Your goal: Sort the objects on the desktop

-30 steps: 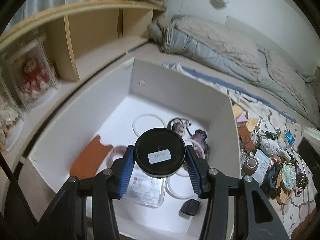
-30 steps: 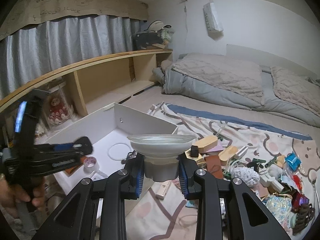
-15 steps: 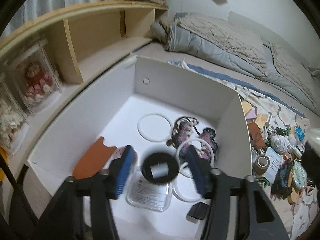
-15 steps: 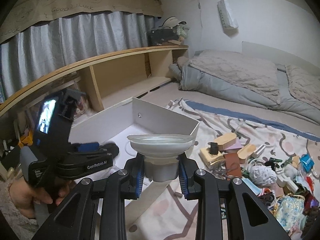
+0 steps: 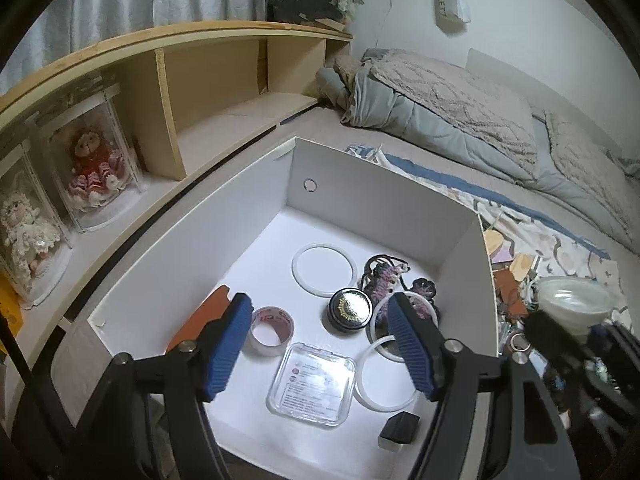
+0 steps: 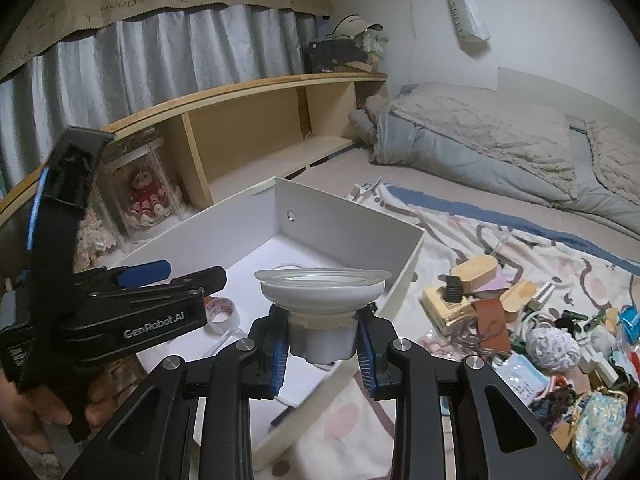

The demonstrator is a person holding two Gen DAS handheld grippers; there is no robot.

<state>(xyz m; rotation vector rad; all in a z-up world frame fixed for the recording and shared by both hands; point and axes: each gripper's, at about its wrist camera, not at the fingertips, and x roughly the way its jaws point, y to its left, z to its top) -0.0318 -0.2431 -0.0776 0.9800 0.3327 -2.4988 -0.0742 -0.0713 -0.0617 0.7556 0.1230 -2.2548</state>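
The left gripper (image 5: 320, 344) is over the white box (image 5: 384, 188), its fingers opening with nothing between them. The little black jar (image 5: 350, 310) sits inside the box. The right gripper (image 6: 323, 350) fingers squeeze a white cup (image 6: 322, 300) near the box.

Bed (image 6: 344, 176) bears white box (image 5: 372, 192), patterned cloth (image 6: 460, 232) and grey quilt (image 6: 472, 132)
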